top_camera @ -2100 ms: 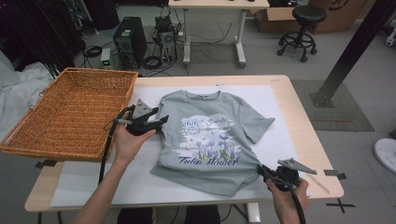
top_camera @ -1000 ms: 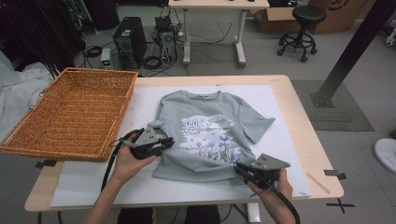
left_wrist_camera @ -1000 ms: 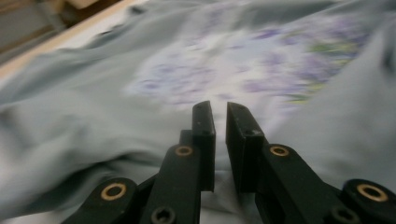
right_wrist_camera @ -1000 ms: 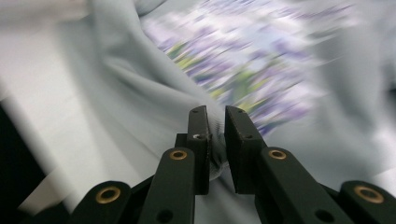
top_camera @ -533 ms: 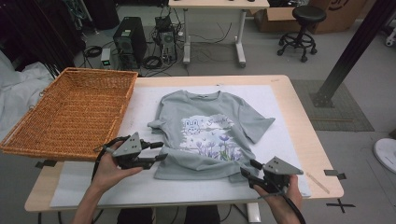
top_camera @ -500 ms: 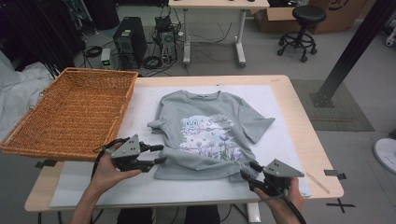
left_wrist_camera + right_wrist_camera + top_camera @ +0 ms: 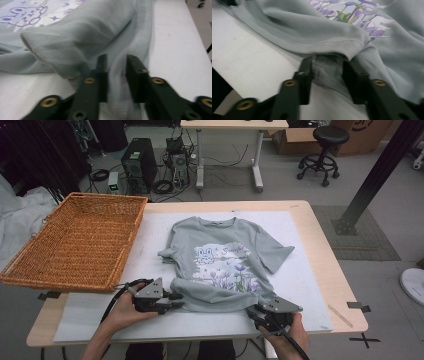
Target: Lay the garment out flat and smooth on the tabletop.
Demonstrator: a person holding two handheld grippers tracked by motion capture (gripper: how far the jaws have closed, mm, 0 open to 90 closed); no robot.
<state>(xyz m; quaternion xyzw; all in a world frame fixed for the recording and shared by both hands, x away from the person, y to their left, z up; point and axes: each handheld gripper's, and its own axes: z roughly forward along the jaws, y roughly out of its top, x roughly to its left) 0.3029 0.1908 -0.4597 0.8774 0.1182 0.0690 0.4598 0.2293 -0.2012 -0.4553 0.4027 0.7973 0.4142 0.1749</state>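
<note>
A grey-green T-shirt (image 7: pixel 220 265) with a rabbit and purple flower print lies face up on the white mat, collar away from me. My left gripper (image 7: pixel 176 301) lies low at the shirt's near left hem corner. In the left gripper view the T-shirt (image 7: pixel 75 37) runs its hem into the gap of my left gripper (image 7: pixel 116 63); the jaws have just been closing and still stand apart. My right gripper (image 7: pixel 254 312) is at the near right hem corner. In the right gripper view my right gripper (image 7: pixel 328 66) straddles the T-shirt's (image 7: pixel 337 32) hem, jaws also closing, gap showing.
A large wicker basket (image 7: pixel 65 281) sits on the table's left part, its near corner close to my left hand. The white mat (image 7: pixel 305 270) covers most of the wooden table (image 7: pixel 332 250). A desk, a stool and computer gear stand on the floor beyond.
My left gripper has come from the shirt's left side down to its near left hem corner. The right gripper has slid in to the near right corner. Both sank toward the mat.
</note>
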